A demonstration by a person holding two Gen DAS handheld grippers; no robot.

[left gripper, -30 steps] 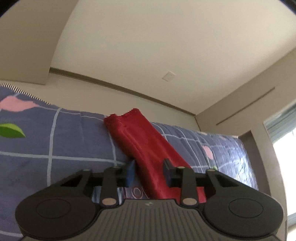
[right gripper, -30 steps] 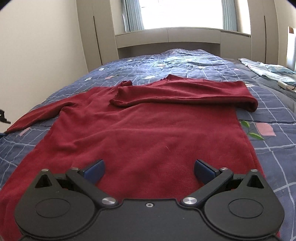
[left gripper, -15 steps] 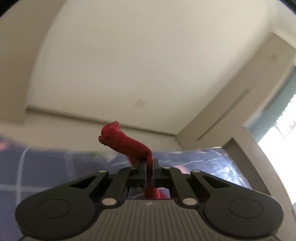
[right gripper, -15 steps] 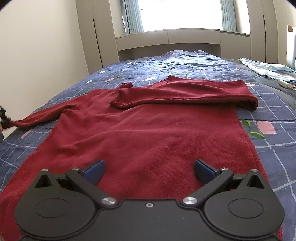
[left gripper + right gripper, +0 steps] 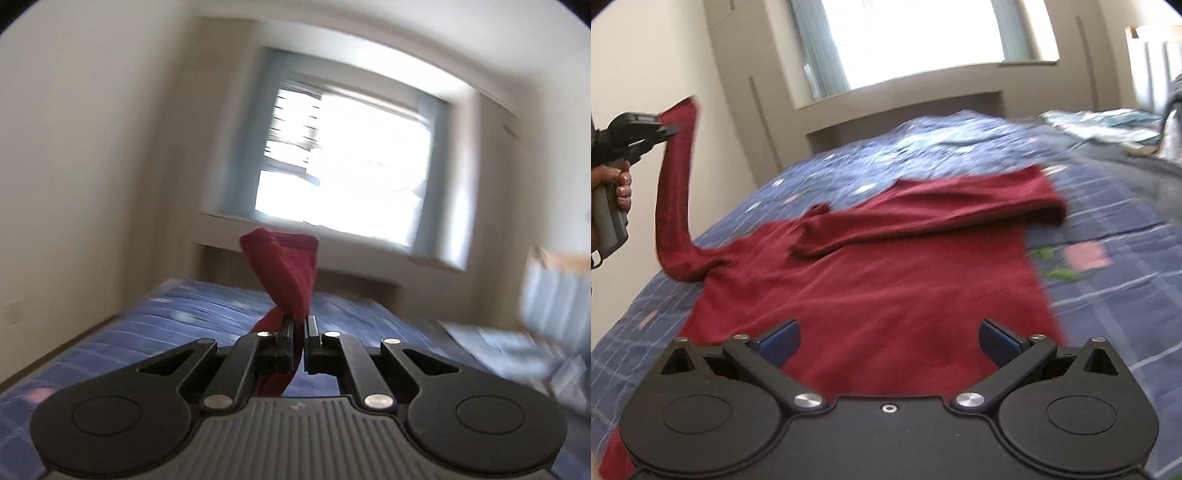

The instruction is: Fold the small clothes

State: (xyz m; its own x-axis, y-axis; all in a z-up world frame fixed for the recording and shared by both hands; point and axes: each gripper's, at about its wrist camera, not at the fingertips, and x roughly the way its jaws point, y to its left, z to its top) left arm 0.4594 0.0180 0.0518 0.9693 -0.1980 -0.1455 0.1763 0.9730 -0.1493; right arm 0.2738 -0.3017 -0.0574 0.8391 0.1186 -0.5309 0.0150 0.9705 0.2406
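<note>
A dark red sweater (image 5: 871, 288) lies flat on the bed, its right sleeve (image 5: 923, 210) folded across the chest. My left gripper (image 5: 299, 328) is shut on the left sleeve's cuff (image 5: 288, 266), which sticks up past the fingertips. In the right wrist view that left gripper (image 5: 666, 130) holds the left sleeve (image 5: 674, 206) lifted high over the bed's left side, a hand (image 5: 613, 181) on its handle. My right gripper (image 5: 888, 338) hovers open over the sweater's lower part, nothing between its blue pads (image 5: 779, 338).
The bed carries a blue checked quilt (image 5: 1108, 280). A wall (image 5: 646, 66) runs close along the left side, a bright window (image 5: 908, 37) stands behind the headboard, and pale clothes (image 5: 1100, 122) lie at the far right.
The left gripper closed on the sleeve cuff, then lifted and rolled, swinging from facing the ceiling toward the window. The sleeve rose off the bed. The right gripper shifted slightly and stayed open.
</note>
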